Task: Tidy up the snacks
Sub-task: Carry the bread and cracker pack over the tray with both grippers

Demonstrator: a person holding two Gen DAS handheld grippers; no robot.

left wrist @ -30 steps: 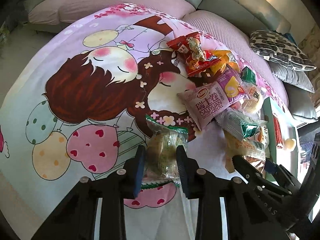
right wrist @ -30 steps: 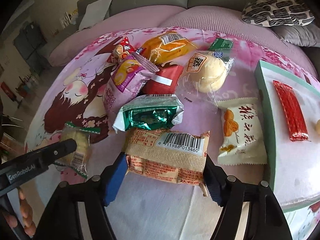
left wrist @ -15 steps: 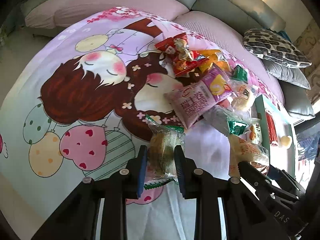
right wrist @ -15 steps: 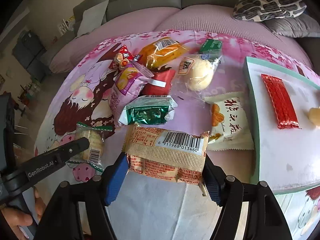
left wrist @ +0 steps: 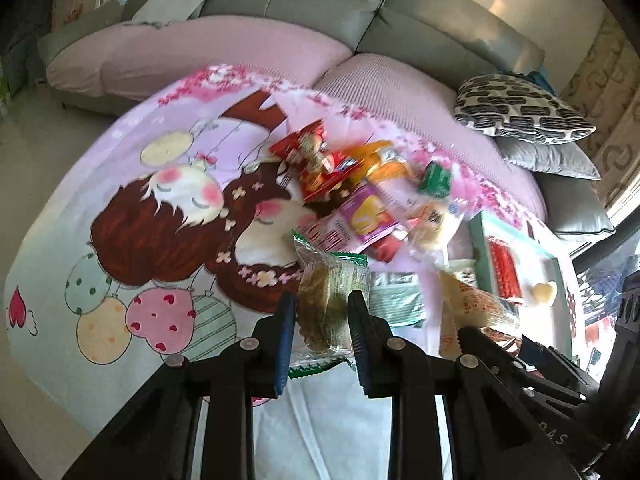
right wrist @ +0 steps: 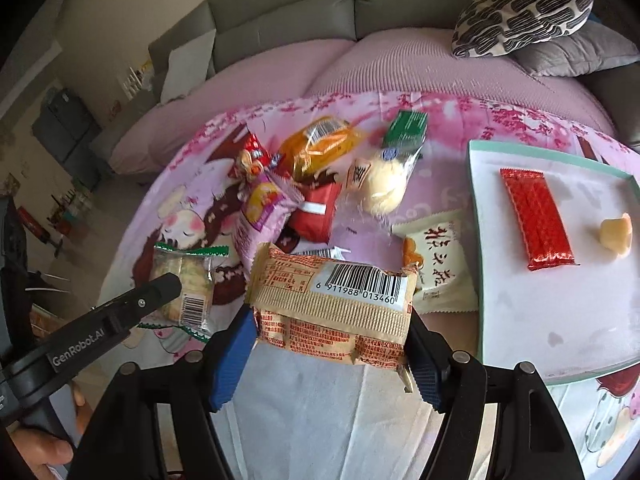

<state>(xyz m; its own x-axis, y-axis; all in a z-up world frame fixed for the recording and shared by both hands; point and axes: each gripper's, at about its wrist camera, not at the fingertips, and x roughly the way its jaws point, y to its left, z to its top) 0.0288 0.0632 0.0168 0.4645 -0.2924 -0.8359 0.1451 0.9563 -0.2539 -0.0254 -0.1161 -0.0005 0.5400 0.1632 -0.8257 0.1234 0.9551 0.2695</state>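
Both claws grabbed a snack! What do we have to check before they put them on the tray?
1. Left gripper pinches the clear cookie pack: ok.
2. Right gripper squeezes the tan barcode pack by both ends: ok.
3. Tray has bare room near the red wafer pack: ok.
4. Both packs lifted off the cloth: cannot tell.
5. Way to the tray clear of the white pack: cannot tell.

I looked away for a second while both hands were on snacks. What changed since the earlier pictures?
Both packets have come up off the cloth: the left gripper lifts the clear green-edged packet, the right gripper the tan barcode packet. Both grips, the snack pile and the tray are unchanged.
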